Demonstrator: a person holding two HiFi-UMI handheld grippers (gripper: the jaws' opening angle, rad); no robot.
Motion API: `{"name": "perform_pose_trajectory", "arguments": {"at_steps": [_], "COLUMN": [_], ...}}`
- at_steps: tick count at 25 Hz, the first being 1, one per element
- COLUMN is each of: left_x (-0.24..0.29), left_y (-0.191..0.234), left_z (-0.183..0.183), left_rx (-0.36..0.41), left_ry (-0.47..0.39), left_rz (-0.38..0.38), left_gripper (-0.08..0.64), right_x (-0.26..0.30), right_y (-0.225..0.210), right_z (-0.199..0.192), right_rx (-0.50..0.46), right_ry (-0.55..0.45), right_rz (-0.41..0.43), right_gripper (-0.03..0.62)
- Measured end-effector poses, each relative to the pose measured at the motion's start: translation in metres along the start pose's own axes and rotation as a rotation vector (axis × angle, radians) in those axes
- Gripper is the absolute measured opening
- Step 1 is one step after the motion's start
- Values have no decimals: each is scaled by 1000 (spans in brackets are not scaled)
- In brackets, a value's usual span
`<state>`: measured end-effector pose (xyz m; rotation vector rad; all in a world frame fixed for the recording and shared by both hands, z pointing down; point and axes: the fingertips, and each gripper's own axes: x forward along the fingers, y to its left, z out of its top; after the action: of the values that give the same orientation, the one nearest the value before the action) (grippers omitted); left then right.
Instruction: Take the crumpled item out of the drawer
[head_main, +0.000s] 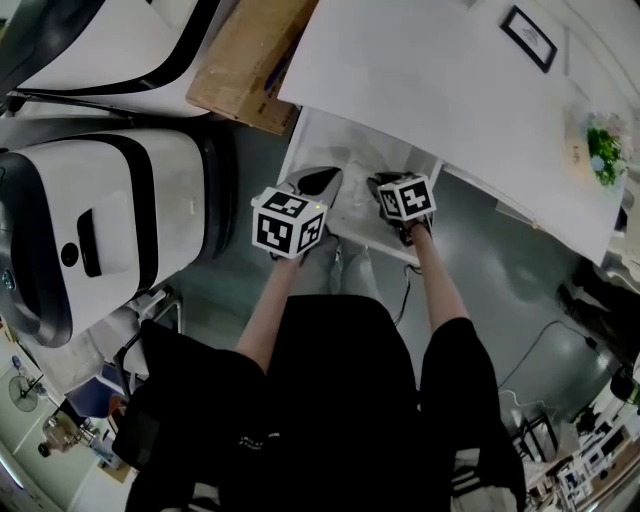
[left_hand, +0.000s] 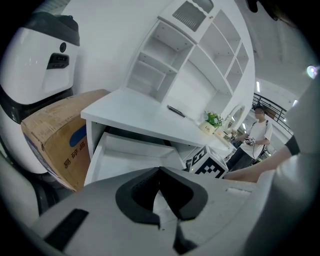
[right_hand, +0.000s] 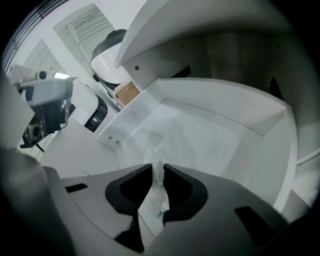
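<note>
Presently, one entry per item, each placed relative to the drawer.

- Drawer (right_hand: 210, 135): white, pulled out from under the table (head_main: 450, 80), whose edge overhangs its back part. The side walls and the curved far wall stand low. The bottom is bare white all around the single item.
- Crumpled item (right_hand: 158, 185): thin white paper-like piece with a small teal mark. It is inside the drawer, near the left side wall as the right gripper view shows it. Its creased end reaches past the jaw tips over the drawer bottom; whether it touches the bottom cannot be told.
- Right gripper (right_hand: 158, 167): lowered into the drawer, jaws clamped on the crumpled item with the dark pads pressing it from both sides. There is open room between the jaws and every drawer wall.
- Left gripper (left_hand: 160, 170): above the drawer's front left part, jaws together at the tips with nothing between them.
- Cardboard box (left_hand: 55, 140): brown, just left of the drawer, close beside the table's side panel.
- Machine (head_main: 100, 220): large, white with black trim, further left of the drawer beyond the box.
- Floor (head_main: 500, 280): grey and open in front of the drawer and to its right.
- Shelf unit (left_hand: 190, 60): white, on the table behind the drawer.
</note>
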<state>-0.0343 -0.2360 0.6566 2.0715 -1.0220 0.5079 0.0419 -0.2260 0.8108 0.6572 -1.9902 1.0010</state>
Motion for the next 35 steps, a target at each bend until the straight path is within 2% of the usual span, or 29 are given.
{"name": "perform_pose_trajectory", "arguments": {"at_steps": [8, 19, 28, 35], "left_x": [-13, -39, -65, -90], "left_y": [-13, -30, -52, -66], "left_z": [10, 28, 48, 71], "left_rx": [45, 96, 148, 185], "left_ry": [-32, -117, -200, -287], "left_rz": [-15, -28, -58, -56], "left_gripper": [-3, -3, -3, -3], "right_x": [-50, -125, -187, -239], "right_y": [6, 23, 53, 69], "right_z": [21, 47, 73, 89], "right_rx": [2, -10, 1, 64], "right_ry": [-138, -332, -533, -715], "right_rz": [-30, -37, 12, 58], "right_gripper": [60, 58, 57, 55]}}
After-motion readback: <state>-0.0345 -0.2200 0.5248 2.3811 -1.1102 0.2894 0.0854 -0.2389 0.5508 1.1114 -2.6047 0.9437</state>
